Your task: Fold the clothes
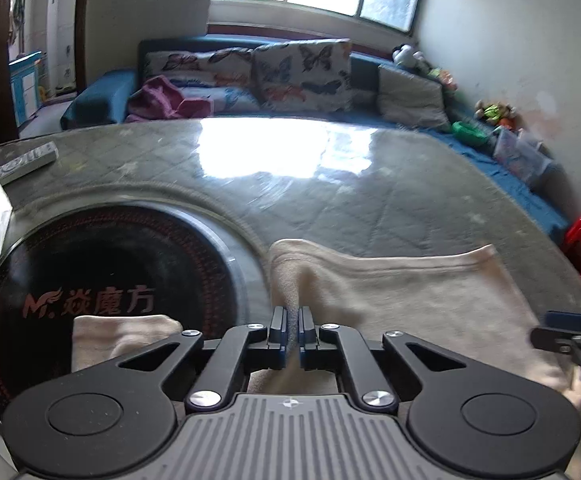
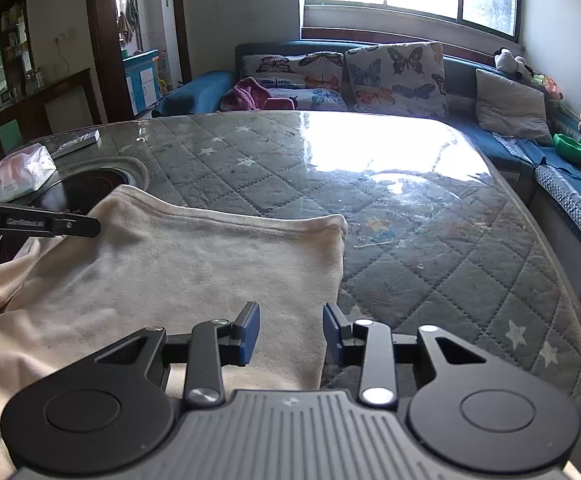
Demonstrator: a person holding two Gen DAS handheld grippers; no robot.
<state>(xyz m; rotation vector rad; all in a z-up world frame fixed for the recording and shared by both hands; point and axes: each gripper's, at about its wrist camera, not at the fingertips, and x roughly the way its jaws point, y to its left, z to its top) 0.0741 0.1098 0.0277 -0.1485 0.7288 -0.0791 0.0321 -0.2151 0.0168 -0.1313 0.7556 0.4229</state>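
Note:
A cream fleece garment (image 1: 410,292) lies on the quilted table, also seen in the right wrist view (image 2: 178,276). My left gripper (image 1: 290,328) is shut on a raised fold of the garment near its left edge. It shows from the side in the right wrist view (image 2: 90,226). My right gripper (image 2: 290,332) is open, its jaws standing either side of the garment's right edge. It shows at the right edge of the left wrist view (image 1: 546,330). A loose part of the garment (image 1: 122,336) lies over the black hob.
A round black hob (image 1: 102,280) is set into the table (image 2: 430,220) at the left. A tissue pack (image 2: 20,174) and a remote (image 2: 78,142) lie at the far left. A blue sofa (image 2: 530,148) with butterfly cushions wraps around behind.

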